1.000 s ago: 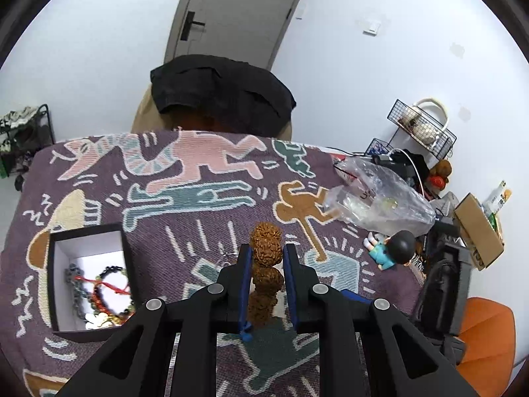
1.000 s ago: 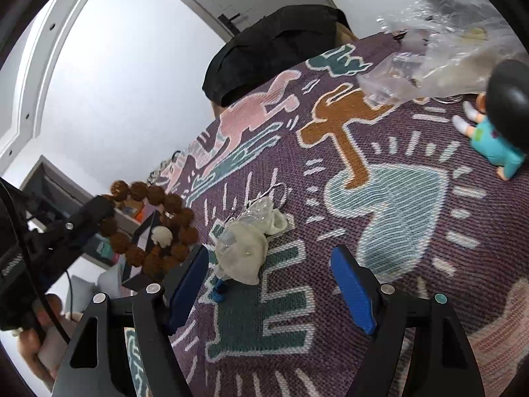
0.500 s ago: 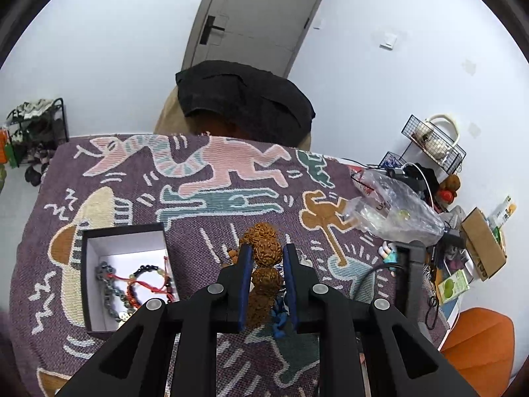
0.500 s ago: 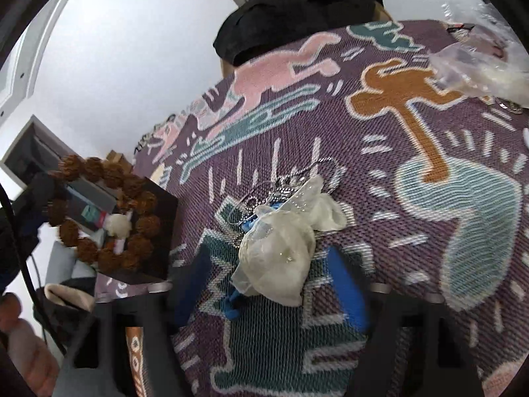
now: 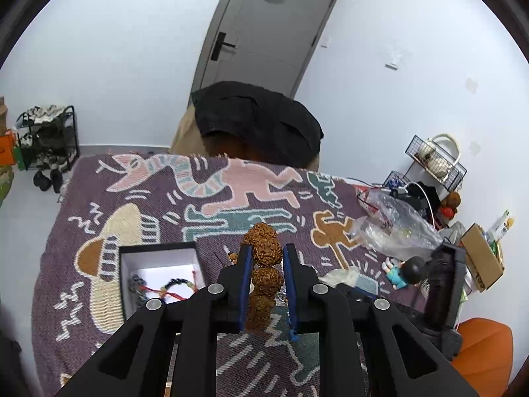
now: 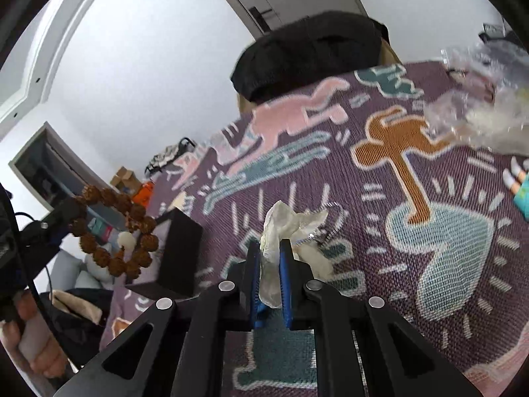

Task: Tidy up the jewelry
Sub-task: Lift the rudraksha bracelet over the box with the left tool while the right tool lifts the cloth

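Small pouch (image 6: 276, 231) now between closing right jaws, previously open.

An open box (image 5: 155, 258) sits on the blanket (image 5: 99, 205) toward its left edge, with bracelets (image 5: 165, 289) inside. A plastic bag (image 5: 393, 225) lies at the right edge, a figurine (image 5: 401, 269) just before it, a draped chair (image 5: 254, 122) behind the far edge

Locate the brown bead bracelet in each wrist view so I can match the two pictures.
Left wrist: brown bead bracelet at bottom centre, clamped between the left gripper's blue pads.
Right wrist: same bracelet at far left, hanging as a ring.
Shared landmark: the black jewelry box.
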The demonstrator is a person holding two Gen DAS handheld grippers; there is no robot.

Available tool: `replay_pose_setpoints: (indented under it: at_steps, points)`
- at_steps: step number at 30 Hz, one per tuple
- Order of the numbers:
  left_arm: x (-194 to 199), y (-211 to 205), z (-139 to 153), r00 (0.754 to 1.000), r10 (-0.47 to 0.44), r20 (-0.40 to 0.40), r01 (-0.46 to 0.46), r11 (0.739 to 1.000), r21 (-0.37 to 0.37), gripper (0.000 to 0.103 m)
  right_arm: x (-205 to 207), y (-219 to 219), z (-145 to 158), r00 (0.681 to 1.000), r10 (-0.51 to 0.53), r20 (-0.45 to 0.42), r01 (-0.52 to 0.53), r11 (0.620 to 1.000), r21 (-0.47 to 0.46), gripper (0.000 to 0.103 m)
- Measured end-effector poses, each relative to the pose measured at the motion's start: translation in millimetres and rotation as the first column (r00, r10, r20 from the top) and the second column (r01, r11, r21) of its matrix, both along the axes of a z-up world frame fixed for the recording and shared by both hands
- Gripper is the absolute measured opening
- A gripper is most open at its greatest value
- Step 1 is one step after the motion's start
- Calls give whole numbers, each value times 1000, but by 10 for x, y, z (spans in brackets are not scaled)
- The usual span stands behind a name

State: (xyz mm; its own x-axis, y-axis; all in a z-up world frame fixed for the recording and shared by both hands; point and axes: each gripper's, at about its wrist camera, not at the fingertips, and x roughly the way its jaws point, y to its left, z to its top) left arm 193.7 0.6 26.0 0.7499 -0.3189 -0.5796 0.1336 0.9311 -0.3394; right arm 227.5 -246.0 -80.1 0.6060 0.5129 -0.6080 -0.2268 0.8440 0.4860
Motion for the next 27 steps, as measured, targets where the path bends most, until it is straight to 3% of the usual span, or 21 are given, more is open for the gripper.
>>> replay_pose_setpoints:
  at_steps: [11, 20, 23, 24, 25, 27]
  points:
    - [-30, 393, -2, 996, 85, 4, -85, 996, 3, 20, -140, 245, 401, 994, 57, 91, -59, 998, 24, 12]
    - [127, 662, -341, 988, 125, -91, -127, 992, -25, 20, -237, 488, 647, 981, 128, 143, -135, 990, 37, 12]
    - [163, 755, -436, 980, 140, -139, -147, 988, -47, 32, -238, 587, 708, 978, 148, 150, -154, 987, 33, 12]
    - [156, 803, -460, 978, 148, -147, -158, 986, -58, 43, -242, 614, 719, 977, 152, 152, -159, 987, 32, 12]
    - [131, 823, -460, 978, 154, -141, -165, 984, -64, 54, -239, 665, 735, 975, 160, 155, -166, 986, 27, 12]
    - [62, 889, -443, 978, 178, -114, -186, 980, -67, 61, -228, 740, 746, 973, 171, 155, -176, 984, 23, 12]
